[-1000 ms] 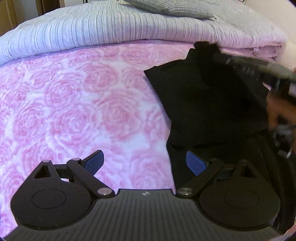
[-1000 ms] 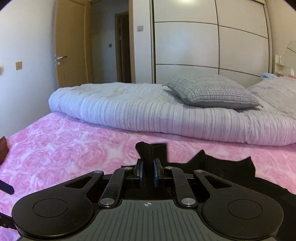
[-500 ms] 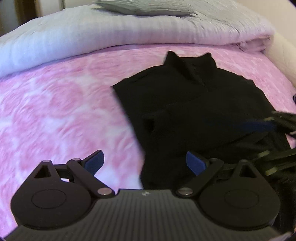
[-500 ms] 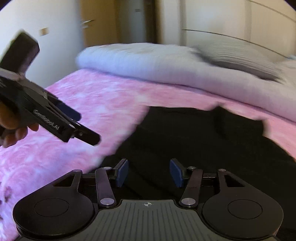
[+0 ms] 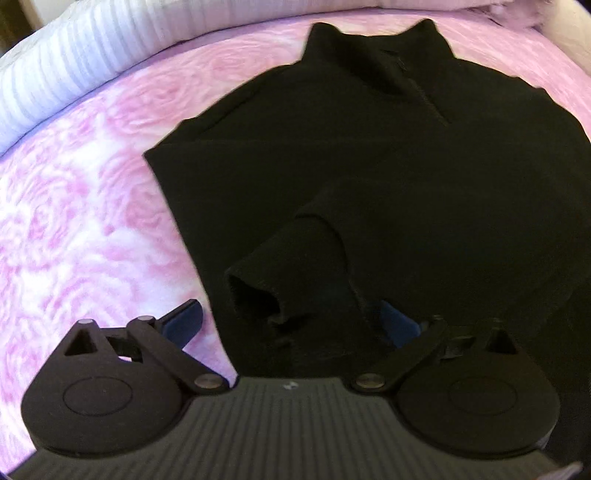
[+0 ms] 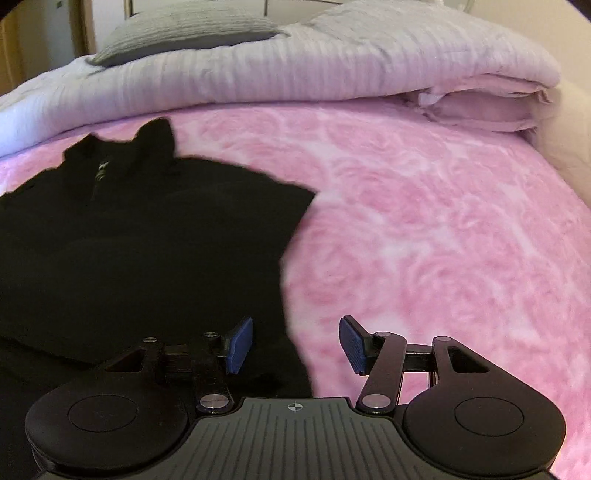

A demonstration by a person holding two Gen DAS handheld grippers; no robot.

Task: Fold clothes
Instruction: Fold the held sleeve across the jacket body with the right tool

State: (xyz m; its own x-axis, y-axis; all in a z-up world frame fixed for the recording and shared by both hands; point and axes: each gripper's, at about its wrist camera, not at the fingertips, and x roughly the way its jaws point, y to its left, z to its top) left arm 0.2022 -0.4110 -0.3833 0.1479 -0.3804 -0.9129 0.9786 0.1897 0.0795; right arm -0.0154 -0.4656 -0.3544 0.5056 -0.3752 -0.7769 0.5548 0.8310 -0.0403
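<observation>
A black high-collar sweater (image 5: 388, 155) lies flat on the pink rose-pattern blanket (image 5: 81, 206), collar toward the far side, with a sleeve folded across its front and the cuff (image 5: 258, 295) near my left gripper. My left gripper (image 5: 291, 325) is open, low over the sweater's near left edge. In the right wrist view the sweater (image 6: 140, 251) fills the left half. My right gripper (image 6: 295, 345) is open and empty over the sweater's right edge, where it meets the blanket (image 6: 424, 240).
A rolled pale grey-lilac duvet (image 6: 295, 62) lies across the far side of the bed with a grey pillow (image 6: 184, 26) on it. The duvet also shows in the left wrist view (image 5: 74, 74). The bed's padded edge (image 6: 565, 129) is at the right.
My right gripper let go of the sleeve it held up and opened; the sleeve now lies across the sweater. Both grippers moved down toward the sweater's near edges.
</observation>
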